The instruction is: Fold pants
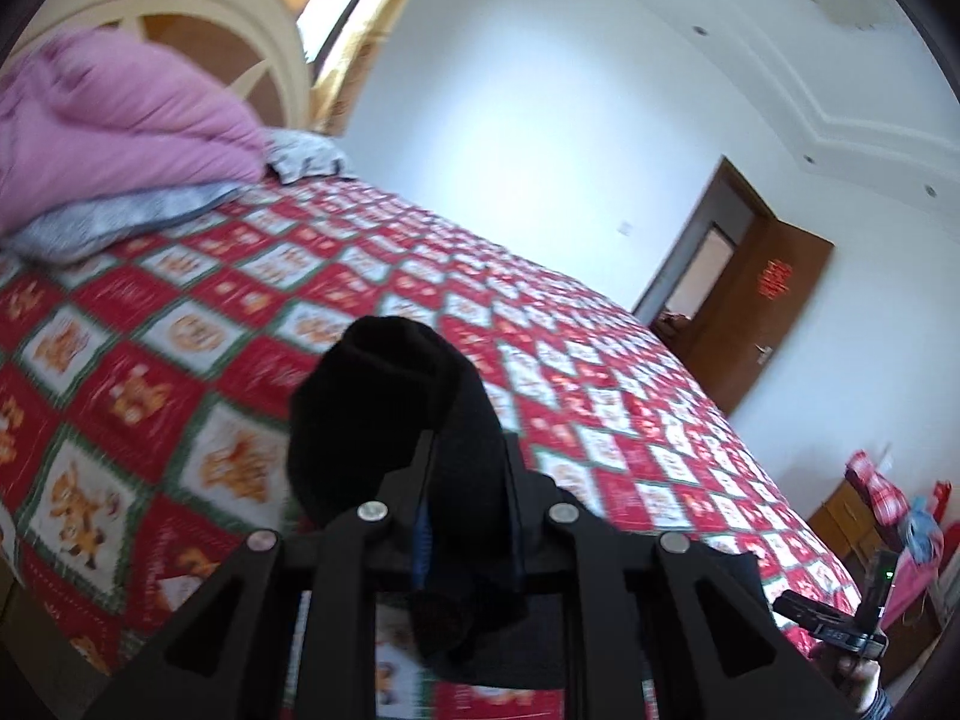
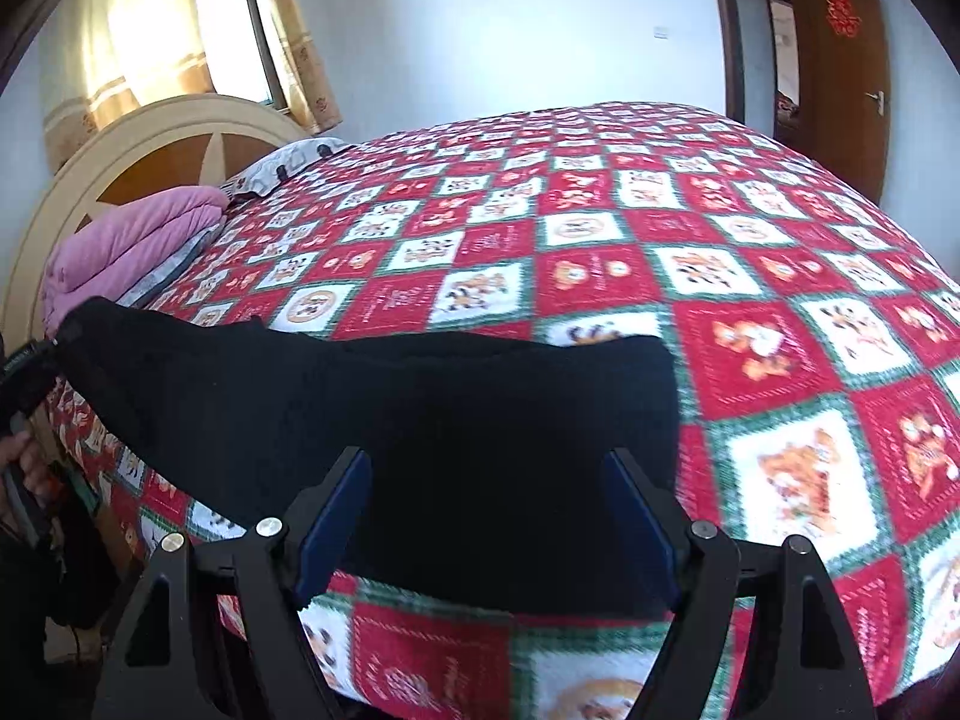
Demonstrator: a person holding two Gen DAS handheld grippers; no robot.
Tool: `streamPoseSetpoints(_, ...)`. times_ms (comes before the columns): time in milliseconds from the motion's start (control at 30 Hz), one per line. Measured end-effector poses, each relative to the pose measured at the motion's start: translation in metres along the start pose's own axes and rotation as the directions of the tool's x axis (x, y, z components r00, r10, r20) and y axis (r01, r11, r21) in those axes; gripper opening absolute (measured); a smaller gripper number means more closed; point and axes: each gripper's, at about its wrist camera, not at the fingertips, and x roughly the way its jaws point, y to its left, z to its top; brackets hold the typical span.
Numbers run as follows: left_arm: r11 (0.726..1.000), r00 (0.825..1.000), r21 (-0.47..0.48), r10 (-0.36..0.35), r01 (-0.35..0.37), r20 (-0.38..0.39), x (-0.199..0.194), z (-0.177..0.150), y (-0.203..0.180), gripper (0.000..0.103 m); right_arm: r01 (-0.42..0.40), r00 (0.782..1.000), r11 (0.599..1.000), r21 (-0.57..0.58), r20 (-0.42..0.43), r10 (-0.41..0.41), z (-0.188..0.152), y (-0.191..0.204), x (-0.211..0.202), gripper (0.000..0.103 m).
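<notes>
The black pants (image 2: 420, 438) lie across the near part of a bed covered with a red, white and green checked bedspread (image 2: 690, 252) printed with small cartoon figures. In the right wrist view most of the garment rests flat on the spread, while its far left corner is drawn up off the bed toward the left tongs (image 2: 57, 342), which show only at the picture's left edge, with a hand (image 2: 27, 456) below them. In the left wrist view the left tongs (image 1: 465, 480) are pressed together on a bunched fold of the pants (image 1: 384, 408); the cloth bulges up above the fingers and hangs down between them, so they are pinching the garment. The right tongs (image 2: 489, 480) stand spread wide, their blue pads (image 2: 333, 528) on either side of the near edge of the pants, with the cloth lying between them; I cannot tell whether the pads touch it. At the head of the bed a folded pink quilt (image 1: 114, 120) sits on a grey patterned pillow (image 1: 114, 222), against a cream and brown headboard (image 2: 150, 150). A window with yellow curtains (image 2: 138, 42) is behind it, and a brown door (image 2: 840, 60) stands open in the white wall on the far side.
</notes>
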Motion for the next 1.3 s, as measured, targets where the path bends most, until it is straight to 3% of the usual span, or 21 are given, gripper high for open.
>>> streamPoseSetpoints(233, 0.993, 0.996, 0.076, -0.088, 0.09, -0.021, 0.004, 0.005, -0.054, 0.019, 0.035, 0.999, 0.995, 0.091, 0.033, -0.038, -0.002, -0.029, -0.008, 0.08)
streamPoseSetpoints(533, 0.955, 0.974, 0.197, -0.204, 0.221, -0.102, 0.017, 0.003, -0.128, 0.019, 0.07, 0.995, 0.971, 0.227, 0.048, -0.083, -0.01, -0.062, -0.002, 0.08)
streamPoseSetpoints(1000, 0.884, 0.915, 0.284, -0.296, 0.371, -0.273, 0.05, -0.024, -0.216, 0.019, 0.09, 0.985, 0.932, 0.352, 0.108, -0.136, -0.013, -0.09, -0.013, 0.08)
streamPoseSetpoints(1300, 0.826, 0.866, 0.35, -0.29, 0.441, -0.407, 0.086, -0.062, -0.273, 0.019, 0.107, 0.976, 0.895, 0.434, 0.126, -0.178, -0.018, -0.112, -0.025, 0.08)
